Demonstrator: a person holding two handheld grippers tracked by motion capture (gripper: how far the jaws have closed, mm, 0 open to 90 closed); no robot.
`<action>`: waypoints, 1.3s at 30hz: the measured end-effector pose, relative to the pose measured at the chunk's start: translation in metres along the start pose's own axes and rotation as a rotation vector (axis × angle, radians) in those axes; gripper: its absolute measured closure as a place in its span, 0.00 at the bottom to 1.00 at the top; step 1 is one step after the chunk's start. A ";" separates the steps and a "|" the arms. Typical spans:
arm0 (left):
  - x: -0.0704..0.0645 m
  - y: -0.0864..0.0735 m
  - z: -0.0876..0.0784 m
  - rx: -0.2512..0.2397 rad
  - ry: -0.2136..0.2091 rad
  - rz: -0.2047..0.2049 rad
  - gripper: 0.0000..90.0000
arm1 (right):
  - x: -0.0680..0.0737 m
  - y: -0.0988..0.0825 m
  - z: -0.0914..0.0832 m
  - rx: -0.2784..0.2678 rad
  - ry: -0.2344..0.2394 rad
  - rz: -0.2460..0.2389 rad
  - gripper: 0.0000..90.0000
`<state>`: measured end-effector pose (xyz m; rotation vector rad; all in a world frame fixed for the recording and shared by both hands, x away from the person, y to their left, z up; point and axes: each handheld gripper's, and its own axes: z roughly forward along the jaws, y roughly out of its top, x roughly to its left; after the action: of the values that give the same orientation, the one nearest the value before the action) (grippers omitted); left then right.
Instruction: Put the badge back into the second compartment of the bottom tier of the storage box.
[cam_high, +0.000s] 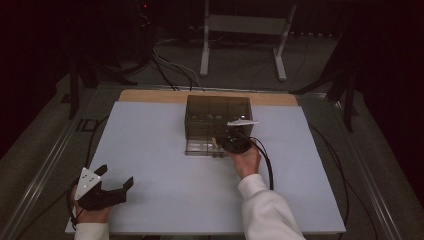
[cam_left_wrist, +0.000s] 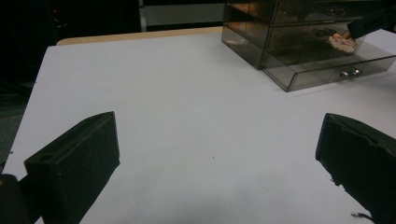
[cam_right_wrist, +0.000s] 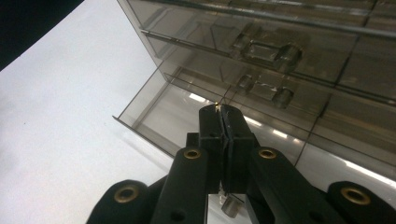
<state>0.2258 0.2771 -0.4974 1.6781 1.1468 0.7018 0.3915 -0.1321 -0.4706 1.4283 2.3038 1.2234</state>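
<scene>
A smoky see-through drawer unit (cam_high: 217, 111) (cam_left_wrist: 275, 28) stands at the back middle of the white board (cam_high: 160, 150). Its bottom drawer (cam_high: 199, 148) (cam_left_wrist: 327, 67) (cam_right_wrist: 159, 109) is pulled out toward me, with two small knobs (cam_left_wrist: 350, 73) on its front. My right gripper (cam_high: 223, 140) (cam_right_wrist: 223, 112) points down into the open drawer with its jaws pressed together. A tiny yellowish speck shows at their tip, and I cannot tell whether anything is held. A small pale pinkish thing (cam_left_wrist: 343, 42) lies by that gripper's tip. My left gripper (cam_high: 117, 176) (cam_left_wrist: 215, 154) rests at the board's near left corner, open and empty.
Small items (cam_high: 207, 117) lie in an upper drawer. A strip of wooden tabletop (cam_high: 150, 95) shows behind the board. A white metal stand (cam_high: 245, 30) and cables (cam_high: 170, 70) sit on the floor beyond. The right gripper's cable (cam_high: 267, 165) trails along the sleeve.
</scene>
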 end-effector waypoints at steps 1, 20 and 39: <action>0.000 0.000 0.000 -0.001 -0.001 0.000 0.00 | 0.001 -0.001 0.003 0.007 -0.004 -0.001 0.99; 0.000 0.000 0.000 -0.001 -0.002 0.000 0.00 | -0.005 -0.009 0.022 0.076 -0.008 0.041 0.99; -0.001 0.003 0.000 -0.003 -0.028 0.003 0.00 | -0.002 -0.008 0.005 0.044 -0.100 -0.041 0.35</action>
<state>0.2266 0.2760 -0.4947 1.6822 1.1231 0.6793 0.3898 -0.1324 -0.4801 1.4151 2.2946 1.0707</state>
